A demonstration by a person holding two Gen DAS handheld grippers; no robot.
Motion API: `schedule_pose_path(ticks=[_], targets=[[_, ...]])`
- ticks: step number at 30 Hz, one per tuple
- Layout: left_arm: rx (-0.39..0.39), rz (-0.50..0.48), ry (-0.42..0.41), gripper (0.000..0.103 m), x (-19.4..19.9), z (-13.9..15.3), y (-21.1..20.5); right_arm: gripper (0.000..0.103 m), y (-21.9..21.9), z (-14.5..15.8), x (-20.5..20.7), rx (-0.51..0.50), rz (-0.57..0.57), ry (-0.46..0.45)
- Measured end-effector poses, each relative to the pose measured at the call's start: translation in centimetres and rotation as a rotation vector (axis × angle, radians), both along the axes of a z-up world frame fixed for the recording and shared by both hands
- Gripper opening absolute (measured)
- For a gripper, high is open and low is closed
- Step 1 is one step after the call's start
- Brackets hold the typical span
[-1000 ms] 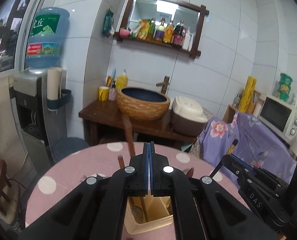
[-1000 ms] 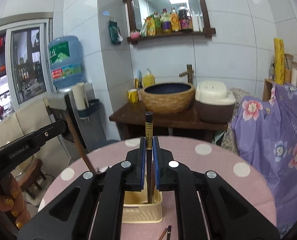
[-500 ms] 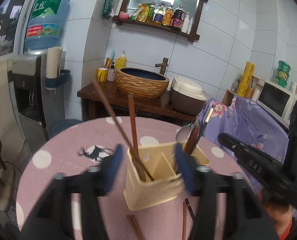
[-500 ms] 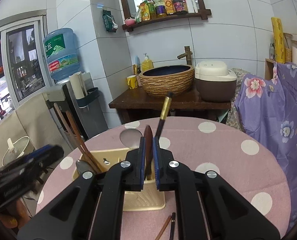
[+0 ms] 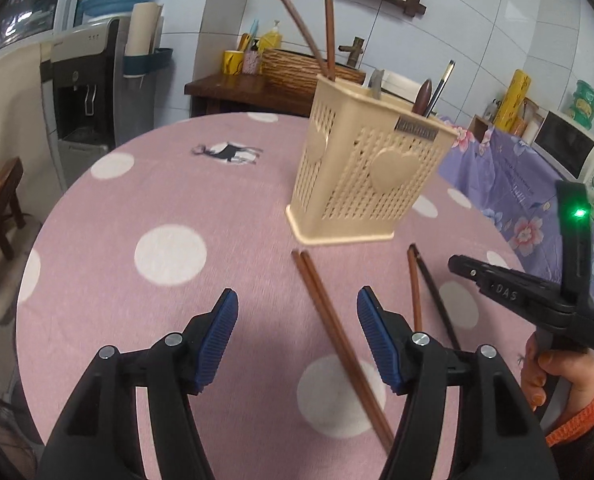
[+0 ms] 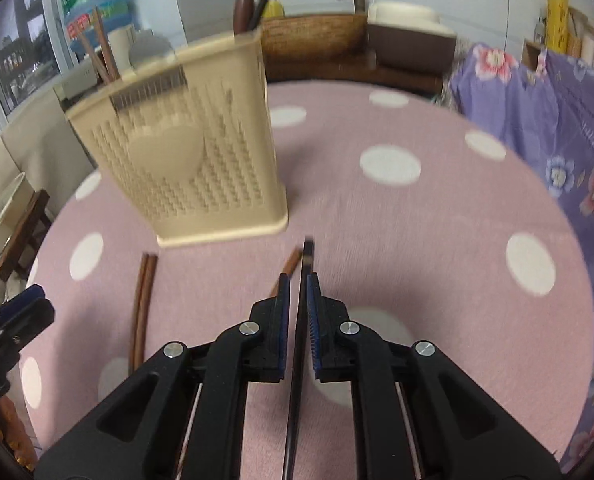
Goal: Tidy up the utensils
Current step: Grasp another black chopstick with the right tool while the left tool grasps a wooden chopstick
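Note:
A cream perforated utensil holder (image 5: pixel 361 176) stands on the pink dotted table (image 5: pixel 137 200); it also shows in the right wrist view (image 6: pixel 185 148). Brown chopsticks, a spoon and dark utensils stick out of it. A pair of brown chopsticks (image 5: pixel 337 336) lies in front of it, between my open left gripper's (image 5: pixel 297 336) pads. A brown stick (image 5: pixel 415 292) and a black chopstick (image 5: pixel 437 296) lie further right. My right gripper (image 6: pixel 297 312) sits low over the table, nearly closed around the black chopstick (image 6: pixel 303 280), which lies between its pads.
A wooden counter with a woven basin (image 5: pixel 297 68) and a rice cooker (image 6: pixel 409 40) stands behind the table. A water dispenser (image 5: pixel 93 80) is at the left, a purple floral cloth (image 6: pixel 537 100) and a microwave (image 5: pixel 565 152) at the right.
My left gripper opened and dropped to the table over the brown chopsticks. My right gripper left its utensil in the holder and came down around the black chopstick.

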State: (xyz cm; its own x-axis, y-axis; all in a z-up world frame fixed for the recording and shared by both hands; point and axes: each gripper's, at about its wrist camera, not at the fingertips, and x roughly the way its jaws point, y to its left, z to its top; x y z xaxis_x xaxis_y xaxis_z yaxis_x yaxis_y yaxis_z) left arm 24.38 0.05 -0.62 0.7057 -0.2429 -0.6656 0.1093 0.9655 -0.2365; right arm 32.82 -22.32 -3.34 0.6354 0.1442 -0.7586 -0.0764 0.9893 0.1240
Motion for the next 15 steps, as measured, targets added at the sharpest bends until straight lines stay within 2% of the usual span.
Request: schedule_pose_path(ticks=[7,15], targets=[[0.008,0.01,0.019,0.062,-0.9,-1.0,0.4,0.01,0.6,-2.6,0.5,-0.04,0.001,0.047],[0.016,-0.013,0.035,0.062,-0.8,-1.7,-0.9,0.009,1.8,-2.9,1.5,-0.094,0.025,0.04]])
